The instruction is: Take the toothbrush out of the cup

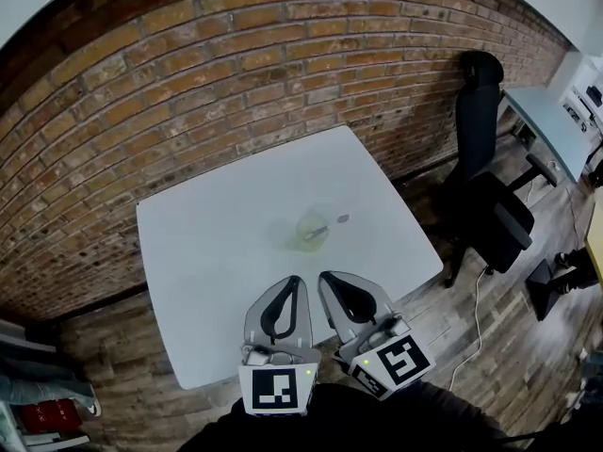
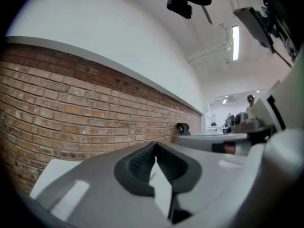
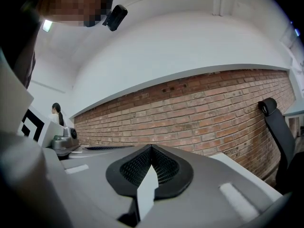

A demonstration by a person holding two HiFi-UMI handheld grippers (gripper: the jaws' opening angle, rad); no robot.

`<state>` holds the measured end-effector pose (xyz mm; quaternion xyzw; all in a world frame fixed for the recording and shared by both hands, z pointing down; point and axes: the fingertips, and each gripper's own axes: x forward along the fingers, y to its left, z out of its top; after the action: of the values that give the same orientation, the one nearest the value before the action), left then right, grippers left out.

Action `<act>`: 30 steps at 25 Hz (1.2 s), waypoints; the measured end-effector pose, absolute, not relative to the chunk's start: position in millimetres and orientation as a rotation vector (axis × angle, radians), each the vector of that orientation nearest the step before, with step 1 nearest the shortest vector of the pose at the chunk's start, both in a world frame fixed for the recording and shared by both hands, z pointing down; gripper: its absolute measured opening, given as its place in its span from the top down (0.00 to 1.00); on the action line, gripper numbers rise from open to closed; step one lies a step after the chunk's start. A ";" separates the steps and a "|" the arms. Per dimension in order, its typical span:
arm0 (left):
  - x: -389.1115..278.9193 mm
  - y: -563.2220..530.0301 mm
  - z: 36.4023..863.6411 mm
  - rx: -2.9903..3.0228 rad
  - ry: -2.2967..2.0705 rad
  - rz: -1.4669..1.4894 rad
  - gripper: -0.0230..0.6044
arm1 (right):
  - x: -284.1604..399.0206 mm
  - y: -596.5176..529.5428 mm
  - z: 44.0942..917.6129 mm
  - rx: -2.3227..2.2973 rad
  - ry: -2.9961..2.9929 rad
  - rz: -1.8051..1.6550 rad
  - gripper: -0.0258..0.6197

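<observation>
Nothing done yet tbh: the toothbrush (image 1: 332, 224) sits in the cup (image 1: 308, 231) mid-table (image 1: 207, 252), while the left tool (image 1: 294, 282) and right tool (image 1: 326, 277) hang at the near edge, jaws together, empty.

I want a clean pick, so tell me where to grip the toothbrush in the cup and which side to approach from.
Grip the toothbrush by the end that leans out past the cup's right rim, probably coming from the right and above with the right gripper, its shut jaws opened first. The rest lies inside the cup.
</observation>
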<state>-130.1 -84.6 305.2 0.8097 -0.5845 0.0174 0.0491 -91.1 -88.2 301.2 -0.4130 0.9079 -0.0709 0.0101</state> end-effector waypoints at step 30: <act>-119.5 -188.2 325.8 2.414 -1.811 0.180 0.95 | -68.2 -193.1 322.7 -1.275 2.828 -0.333 0.96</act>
<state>-119.5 -188.2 325.8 0.7972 -0.5978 0.0594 0.0591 -68.2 -193.1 322.7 -0.4086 0.9064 -0.1068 0.0107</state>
